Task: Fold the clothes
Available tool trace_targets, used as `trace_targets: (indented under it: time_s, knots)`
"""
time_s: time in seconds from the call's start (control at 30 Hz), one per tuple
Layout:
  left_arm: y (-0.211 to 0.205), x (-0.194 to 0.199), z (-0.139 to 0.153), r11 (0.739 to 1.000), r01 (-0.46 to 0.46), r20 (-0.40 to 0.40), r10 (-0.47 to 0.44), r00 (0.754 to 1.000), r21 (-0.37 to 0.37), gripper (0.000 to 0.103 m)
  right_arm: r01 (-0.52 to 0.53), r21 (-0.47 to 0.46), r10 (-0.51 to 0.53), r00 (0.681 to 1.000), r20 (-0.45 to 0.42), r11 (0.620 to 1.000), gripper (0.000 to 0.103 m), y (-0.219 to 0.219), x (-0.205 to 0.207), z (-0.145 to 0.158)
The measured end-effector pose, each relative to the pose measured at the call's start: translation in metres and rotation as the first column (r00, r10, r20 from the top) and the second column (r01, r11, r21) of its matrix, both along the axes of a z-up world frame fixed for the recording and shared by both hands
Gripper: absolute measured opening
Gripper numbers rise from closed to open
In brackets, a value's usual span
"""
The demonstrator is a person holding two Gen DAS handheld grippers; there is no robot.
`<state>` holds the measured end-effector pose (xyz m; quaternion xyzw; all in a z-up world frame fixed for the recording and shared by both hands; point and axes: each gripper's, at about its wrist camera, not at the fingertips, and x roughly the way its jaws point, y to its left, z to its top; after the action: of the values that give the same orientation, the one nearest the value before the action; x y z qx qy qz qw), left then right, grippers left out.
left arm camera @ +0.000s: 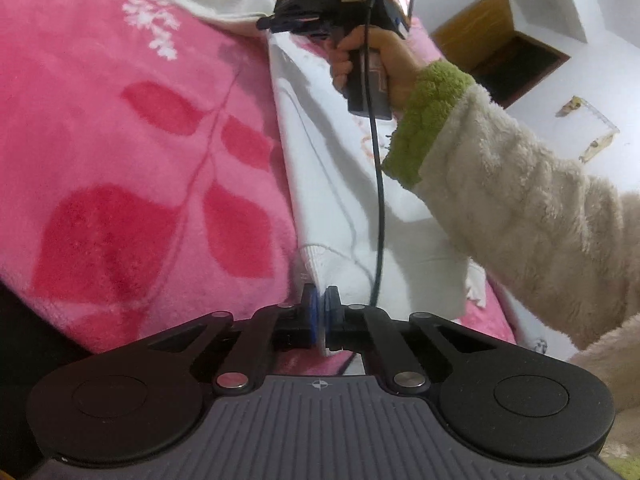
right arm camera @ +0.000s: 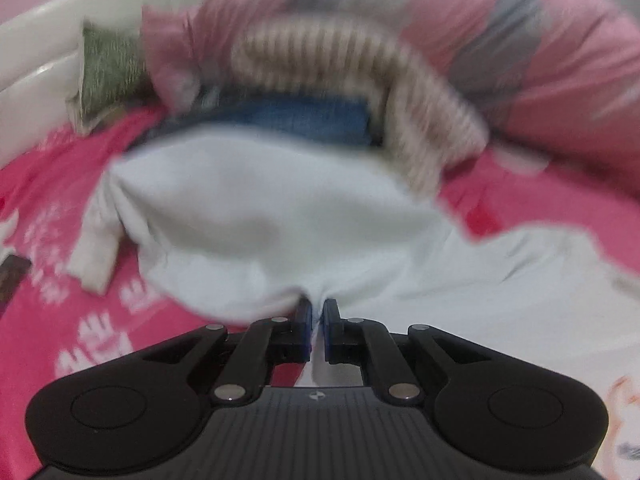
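White garment pinched at two edges, ready to be folded on the bed

The left gripper (left arm camera: 321,305) is closed on the ribbed hem corner of the white sweatshirt (left arm camera: 332,184), which lies on the pink leaf-patterned blanket (left arm camera: 120,152); the right gripper (right arm camera: 317,312) is clamped on a bunched fold at the far end of the same cloth. For a good fold, both ends are best lifted together, kept taut and level, then carried across so that the edges meet without wrinkles; the cable (left arm camera: 378,184) should be kept off the cloth. No brand or readable writing is seen; the print on the garment is too blurred.
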<state>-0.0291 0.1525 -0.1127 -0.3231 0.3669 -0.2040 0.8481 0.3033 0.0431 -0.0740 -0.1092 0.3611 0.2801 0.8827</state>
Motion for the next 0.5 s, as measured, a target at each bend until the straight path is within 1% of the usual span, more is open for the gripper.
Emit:
trace_targets:
  time_s: [0.1,0.13,0.17,0.2,0.23,0.27,0.3,0.33,0.4,0.47,0.5]
  knots:
    - [-0.002,0.002,-0.001,1.000,0.001,-0.011,-0.001,1.000,0.010,0.001,-0.013,-0.048,0.012,1.000,-0.003,0.999,0.009,0.008,-0.001,-0.027]
    - [-0.003,0.001,0.000,1.000,0.002,-0.012,-0.002,1.000,0.015,0.001,-0.016,-0.058,0.016,1.000,0.002,0.998,0.009,0.009,-0.003,-0.024]
    - [-0.004,0.002,0.000,1.000,0.001,-0.015,-0.001,1.000,0.020,0.001,-0.020,-0.067,0.020,1.000,0.008,0.998,0.014,0.010,-0.006,-0.021]
    - [-0.004,0.002,0.000,1.000,0.001,-0.018,0.000,1.000,0.024,0.001,-0.027,-0.058,0.027,1.000,-0.009,0.998,0.026,0.008,-0.007,-0.015]
    - [-0.004,0.003,0.000,1.000,0.001,-0.022,-0.001,1.000,0.027,0.002,-0.023,-0.039,0.023,1.000,-0.019,0.999,0.033,0.001,-0.010,-0.005]
    - [-0.005,0.004,0.000,1.000,0.003,-0.025,-0.002,1.000,0.031,0.002,-0.019,-0.019,0.018,0.999,-0.028,1.000,0.042,-0.005,-0.014,0.005]
    - [-0.005,0.004,0.000,0.999,0.002,-0.029,-0.001,1.000,0.033,0.002,-0.014,0.000,0.014,0.999,-0.038,1.000,0.045,-0.012,-0.017,0.015]
    - [-0.005,0.004,0.001,0.999,-0.002,-0.034,0.004,0.999,0.035,0.003,-0.002,0.026,0.003,0.999,-0.034,1.000,0.045,-0.025,-0.025,0.029]
    - [-0.004,0.002,0.002,0.999,-0.018,-0.044,0.019,0.999,0.033,0.005,0.014,0.098,-0.008,0.998,-0.061,0.995,0.048,-0.057,-0.043,0.056]
    - [-0.005,-0.002,0.005,0.998,-0.025,-0.040,0.027,0.999,0.054,0.005,0.034,0.212,-0.013,0.995,-0.099,0.977,0.050,-0.105,-0.070,0.088]
    - [-0.007,-0.005,0.007,0.997,-0.027,-0.038,0.029,0.999,0.068,0.006,0.044,0.252,-0.019,0.995,-0.100,0.967,0.052,-0.130,-0.084,0.099]
